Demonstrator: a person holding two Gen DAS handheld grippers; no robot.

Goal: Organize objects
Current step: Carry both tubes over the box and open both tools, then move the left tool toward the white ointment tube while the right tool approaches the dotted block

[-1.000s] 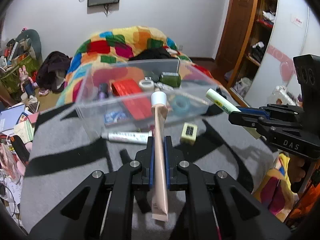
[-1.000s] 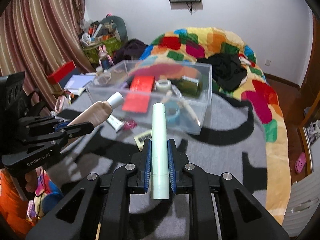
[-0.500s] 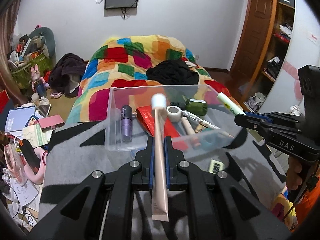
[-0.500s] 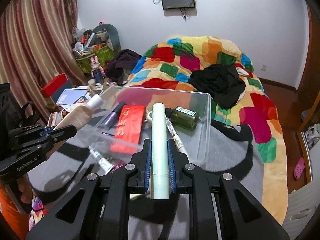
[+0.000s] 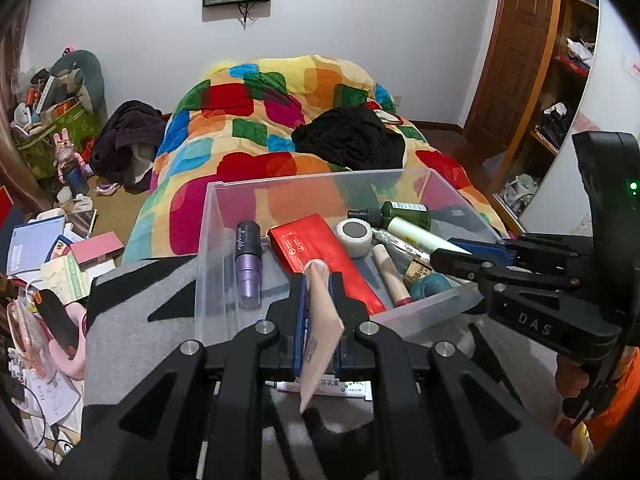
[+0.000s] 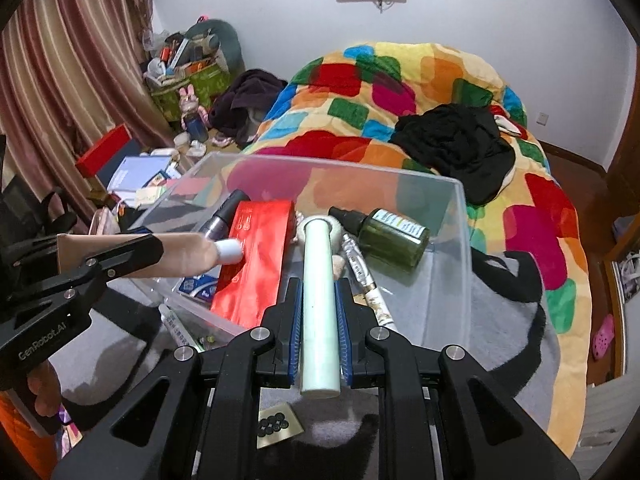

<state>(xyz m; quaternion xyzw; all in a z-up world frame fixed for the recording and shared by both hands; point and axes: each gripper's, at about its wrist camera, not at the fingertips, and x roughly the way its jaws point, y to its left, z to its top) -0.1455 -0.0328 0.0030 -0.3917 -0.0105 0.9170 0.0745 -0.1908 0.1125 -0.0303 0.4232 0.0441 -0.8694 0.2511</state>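
The left tool (image 5: 317, 304) is clenched on a beige squeeze tube with a white cap (image 5: 318, 332), gripped near its flat crimped tail so the capped end leads. The right wrist view shows that cap (image 6: 229, 249) pointing down over the near left part of a clear plastic storage bin (image 6: 460, 240), which looks like a drop about to be made. The right tool (image 6: 319, 308) grasps a pale green cylindrical tube (image 6: 318, 280) around its middle, its long axis running straight ahead of the fingers and its far end already past the bin's near wall.

Below both tools, on the grey and black blanket over the worktop (image 5: 132, 312), a white tube with green print (image 5: 344, 387) and a small gold card with black dots (image 6: 278, 426) lie outside the bin, probably waiting their turn.

Inside the bin, just ahead of the left tool, lies a flat red packet (image 5: 320, 252), with a purple bottle (image 5: 248, 264) to its left. Ahead of the right tool sit a white tape roll (image 5: 354, 232) and a dark green bottle (image 6: 394, 238); bare floor shows to its right, the roomier place for a release. The bin's walls stand taller than their contents, so each tube likely must clear the near rim before release.

Beyond the bin lies a bed with a patchwork quilt (image 6: 420, 72).
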